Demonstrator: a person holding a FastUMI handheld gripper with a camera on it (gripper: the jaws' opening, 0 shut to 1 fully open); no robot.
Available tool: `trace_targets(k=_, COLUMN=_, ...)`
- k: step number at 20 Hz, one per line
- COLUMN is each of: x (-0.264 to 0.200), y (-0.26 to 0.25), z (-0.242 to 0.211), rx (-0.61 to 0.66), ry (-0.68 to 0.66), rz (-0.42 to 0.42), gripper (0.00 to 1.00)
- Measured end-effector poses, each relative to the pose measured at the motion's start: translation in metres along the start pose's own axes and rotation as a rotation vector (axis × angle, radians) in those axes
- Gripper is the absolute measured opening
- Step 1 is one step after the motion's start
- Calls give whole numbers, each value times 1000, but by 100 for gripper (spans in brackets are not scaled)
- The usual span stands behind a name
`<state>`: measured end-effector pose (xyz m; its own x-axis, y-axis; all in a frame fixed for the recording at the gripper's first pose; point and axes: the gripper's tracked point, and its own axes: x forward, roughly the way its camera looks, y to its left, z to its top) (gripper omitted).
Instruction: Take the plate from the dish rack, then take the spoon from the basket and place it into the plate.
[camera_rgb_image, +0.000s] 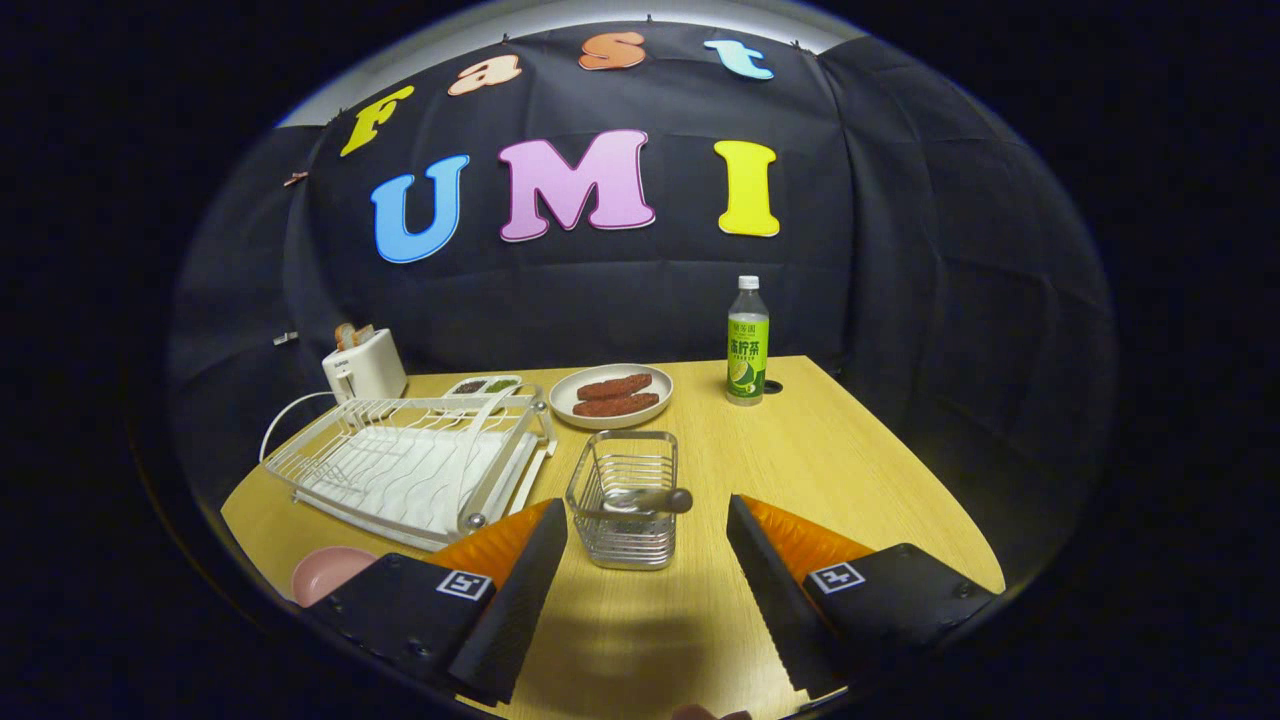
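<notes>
Your gripper (645, 545) hangs wide open and empty, one wire basket (622, 497) between its fingertips.

One spoon (648, 499) lies across that basket's rim. Left of it stands one white dish rack (415, 462); one pink plate (330, 573) sits beside your left finger (500, 600). Beyond, you have one toaster (364, 366), one white plate (612, 395) carrying two brown patties, and one green bottle (747, 343).
</notes>
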<state>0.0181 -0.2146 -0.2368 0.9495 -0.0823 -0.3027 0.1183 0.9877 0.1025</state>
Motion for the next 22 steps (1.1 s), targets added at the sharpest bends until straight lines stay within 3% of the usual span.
trace_targets(k=10, x=59, y=-2, z=6, rx=70, ry=-94, rz=61, gripper=96)
trace_targets(k=18, x=71, y=-8, z=11, rx=-2, ry=-151, rz=55, gripper=55)
trace_targets(k=21, x=72, y=-3, z=14, rx=-2, ry=-159, rz=57, gripper=31)
trace_targets(k=22, x=73, y=2, z=15, rx=-1, ry=-157, rz=69, gripper=30)
